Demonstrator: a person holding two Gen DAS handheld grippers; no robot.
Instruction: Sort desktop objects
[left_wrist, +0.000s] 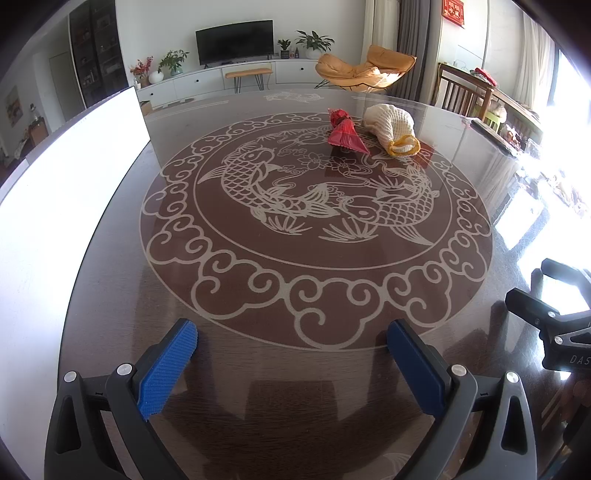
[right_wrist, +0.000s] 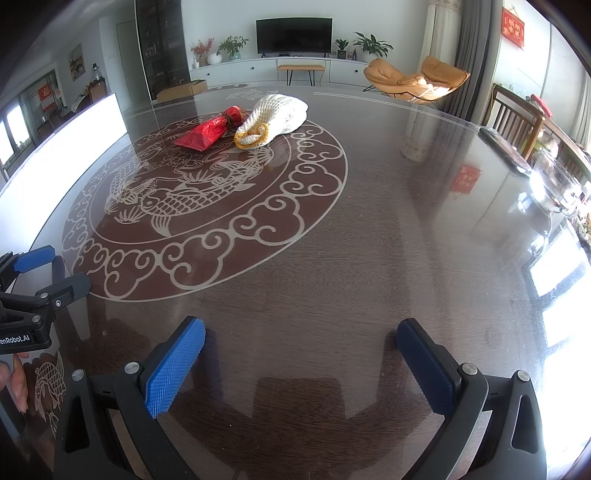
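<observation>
A red foil packet (left_wrist: 345, 133) tied at one end lies on the far side of the round glass table (left_wrist: 295, 295), touching a cream knitted pouch (left_wrist: 391, 125) with a yellow rim. Both also show in the right wrist view: the red packet (right_wrist: 212, 129) and the pouch (right_wrist: 275, 114). My left gripper (left_wrist: 291, 350) is open and empty, low over the near table edge, far from both. My right gripper (right_wrist: 301, 350) is open and empty, to the right of the left one. Its side shows in the left wrist view (left_wrist: 554, 314).
A bright white panel (left_wrist: 74, 166) stands along the table's left edge. A dark flat object (right_wrist: 506, 147) and a glass bowl (right_wrist: 554, 184) sit at the table's right rim. A wooden chair (left_wrist: 465, 92) stands behind the table.
</observation>
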